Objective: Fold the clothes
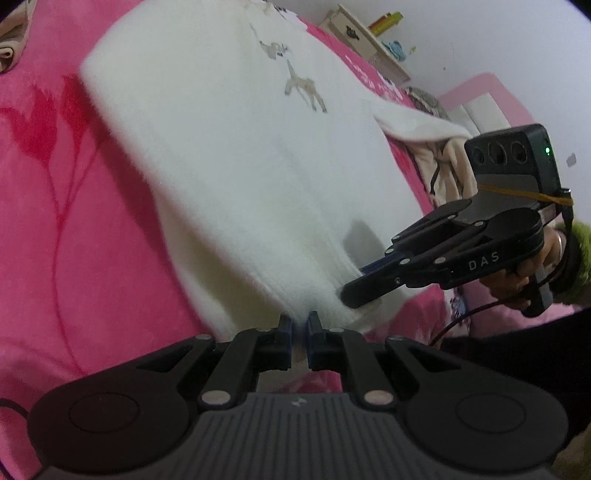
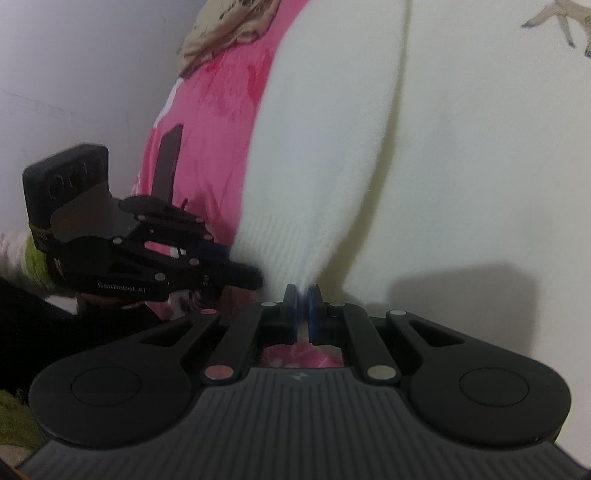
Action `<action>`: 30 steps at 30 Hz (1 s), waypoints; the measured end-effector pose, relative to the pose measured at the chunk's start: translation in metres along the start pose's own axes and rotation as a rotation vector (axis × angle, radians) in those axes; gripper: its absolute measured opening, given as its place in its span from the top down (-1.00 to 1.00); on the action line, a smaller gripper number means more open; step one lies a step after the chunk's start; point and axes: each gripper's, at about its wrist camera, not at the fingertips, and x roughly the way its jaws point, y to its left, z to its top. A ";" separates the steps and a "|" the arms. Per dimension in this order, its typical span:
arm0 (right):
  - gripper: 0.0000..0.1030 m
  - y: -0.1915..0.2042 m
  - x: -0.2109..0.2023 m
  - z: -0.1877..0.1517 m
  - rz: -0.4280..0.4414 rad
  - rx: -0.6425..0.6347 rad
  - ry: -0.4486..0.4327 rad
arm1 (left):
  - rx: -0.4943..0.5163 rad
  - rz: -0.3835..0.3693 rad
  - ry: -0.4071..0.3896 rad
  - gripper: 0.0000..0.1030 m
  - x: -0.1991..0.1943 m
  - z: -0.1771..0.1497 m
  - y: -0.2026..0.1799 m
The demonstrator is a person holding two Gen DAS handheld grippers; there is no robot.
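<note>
A white knit sweater with small horse prints lies spread on a pink blanket. At the near edge, my left gripper is shut on the ribbed hem. Just to its right, my right gripper pinches the same hem from the side, held by a hand in a dark sleeve. In the right wrist view the sweater fills the frame, and my right gripper is shut on the hem, which fans out from its fingers. My left gripper shows at the left, its tips against the sweater's edge.
A beige garment lies beyond the sweater at the right, another cloth at the top left. A wooden shelf stands against the wall. A dark flat object rests on the pink blanket near a patterned cloth.
</note>
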 end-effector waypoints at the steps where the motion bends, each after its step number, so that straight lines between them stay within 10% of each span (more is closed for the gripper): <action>1: 0.93 0.001 0.002 -0.002 0.000 -0.001 0.010 | 0.001 0.001 0.009 0.85 0.001 -0.002 0.001; 30: 0.94 0.016 0.039 -0.021 -0.090 -0.074 0.086 | 0.118 0.068 0.085 0.84 0.015 -0.027 0.004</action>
